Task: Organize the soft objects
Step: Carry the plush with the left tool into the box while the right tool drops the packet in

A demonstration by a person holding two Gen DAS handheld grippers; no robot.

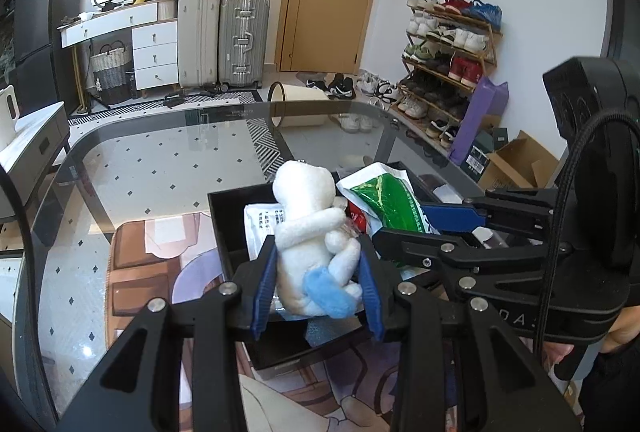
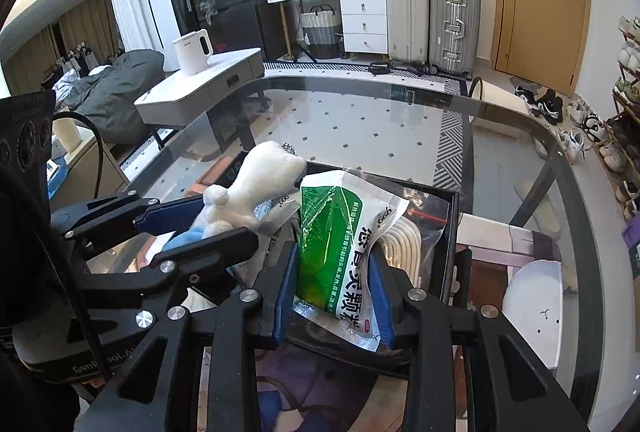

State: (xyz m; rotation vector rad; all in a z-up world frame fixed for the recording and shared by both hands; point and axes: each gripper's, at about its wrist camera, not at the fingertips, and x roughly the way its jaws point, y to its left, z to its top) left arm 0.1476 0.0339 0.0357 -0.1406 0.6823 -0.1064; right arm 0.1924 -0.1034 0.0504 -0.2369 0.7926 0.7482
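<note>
Left gripper (image 1: 318,282) clamps the plush toy (image 1: 316,244), long axis upright, above the black tray (image 1: 224,228). Right gripper (image 2: 334,290) clamps the green pouch (image 2: 340,248), also directly above the tray's right half.

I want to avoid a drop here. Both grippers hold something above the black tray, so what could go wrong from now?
1. The left gripper pinches only the lower body of the white plush toy; it may tip out.
2. The right gripper holds a slippery green-and-white packet, which may slide.
3. The black tray is already crowded, and the grippers are close, so they may collide.
</note>
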